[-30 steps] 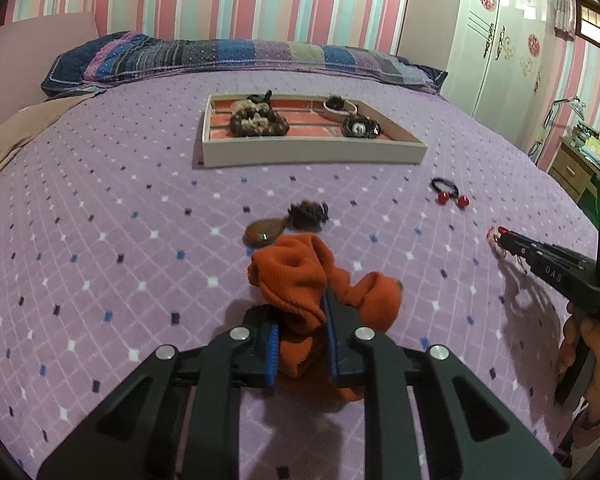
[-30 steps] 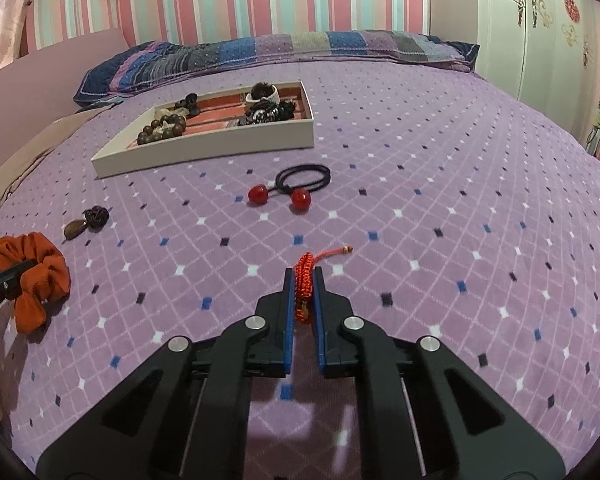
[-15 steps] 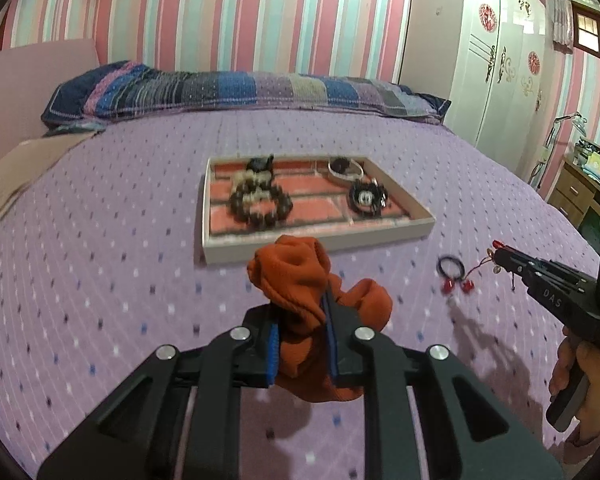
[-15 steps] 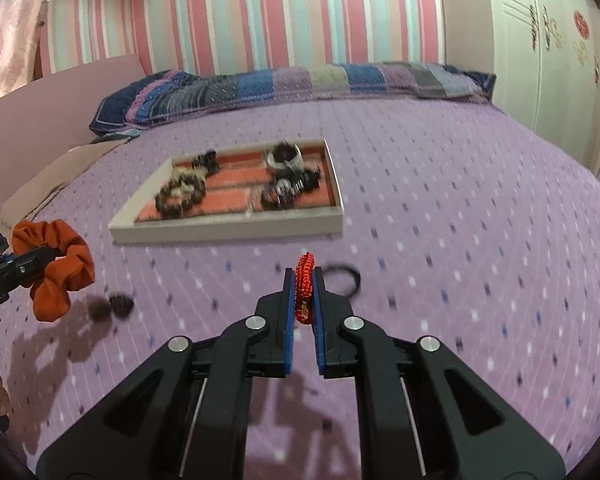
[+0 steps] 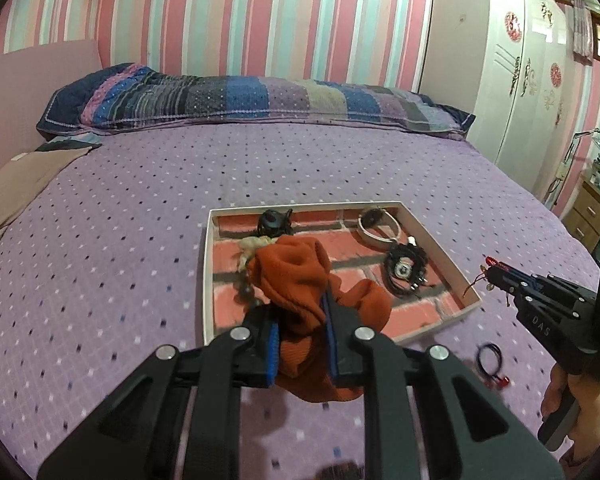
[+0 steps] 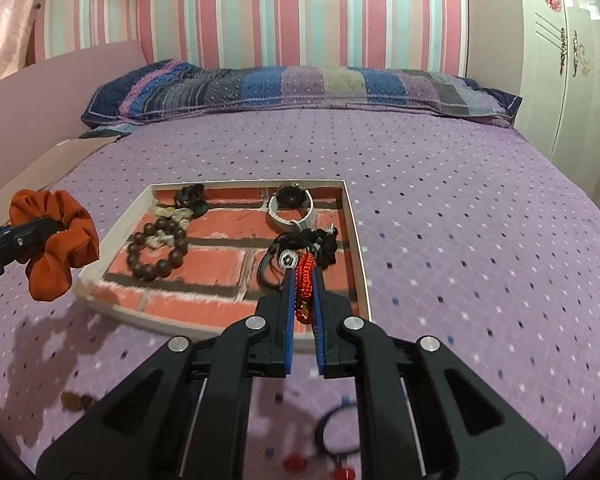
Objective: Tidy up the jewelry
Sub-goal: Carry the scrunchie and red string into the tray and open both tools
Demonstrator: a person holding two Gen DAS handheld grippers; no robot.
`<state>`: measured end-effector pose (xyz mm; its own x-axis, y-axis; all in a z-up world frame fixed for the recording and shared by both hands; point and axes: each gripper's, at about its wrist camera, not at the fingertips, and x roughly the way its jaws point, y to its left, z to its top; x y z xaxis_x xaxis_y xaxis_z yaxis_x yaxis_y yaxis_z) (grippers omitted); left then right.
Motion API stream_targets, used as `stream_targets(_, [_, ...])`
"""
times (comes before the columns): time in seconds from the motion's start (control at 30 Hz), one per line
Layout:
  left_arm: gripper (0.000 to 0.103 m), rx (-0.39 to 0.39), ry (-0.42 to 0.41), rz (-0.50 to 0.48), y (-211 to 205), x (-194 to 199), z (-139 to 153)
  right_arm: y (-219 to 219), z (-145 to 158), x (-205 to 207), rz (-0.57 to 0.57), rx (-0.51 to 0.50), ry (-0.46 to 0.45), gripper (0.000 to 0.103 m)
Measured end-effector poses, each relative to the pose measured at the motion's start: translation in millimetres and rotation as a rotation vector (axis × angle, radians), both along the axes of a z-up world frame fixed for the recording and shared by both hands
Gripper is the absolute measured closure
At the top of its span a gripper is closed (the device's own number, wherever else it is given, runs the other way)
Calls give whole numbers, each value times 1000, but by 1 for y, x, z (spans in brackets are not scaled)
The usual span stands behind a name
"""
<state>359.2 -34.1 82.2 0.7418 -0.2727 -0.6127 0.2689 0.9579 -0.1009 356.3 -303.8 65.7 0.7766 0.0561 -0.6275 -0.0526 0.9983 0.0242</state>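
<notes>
Left wrist view
Left tongs [image 5: 300, 332]: clenched on the orange scrunchie [image 5: 300, 276], which bulges above and below the blue pads, in the air above the tray's near edge.
Tray [image 5: 208, 264]: white rim, brick-print floor, on the purple bed [image 5: 100, 208].
Right tongs [image 5: 496, 270]: at the tray's right corner, a red cord pinched at the tips.
Hair tie [image 5: 490, 360]: on the bed by the tray's near right corner.

Right wrist view
Right tongs [image 6: 302, 292]: grasping the red bracelet [image 6: 304, 280], upright between the pads, over the tray's [image 6: 356, 240] near right part.
Bead bracelet [image 6: 158, 252]: in the tray's left half.
Watch [image 6: 292, 206]: against the tray's far edge.
Scrunchie [image 6: 58, 240]: held by the left tongs [image 6: 40, 230] off the tray's left corner.
</notes>
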Motion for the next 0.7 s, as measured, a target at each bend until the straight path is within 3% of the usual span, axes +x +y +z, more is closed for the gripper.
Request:
stream_targets(0.3, [85,28,128,37,-8,66,-50,-4,-40,65,-12,-18,119,94])
stream_targets(0.5, [85,55,202,61,-8,90,-81,-4,-69,81,-11,-39,199,94])
stream_targets(0.7, [81,67,217,76,-4,94,-89,-7,-79,83,-13,-22,232,90])
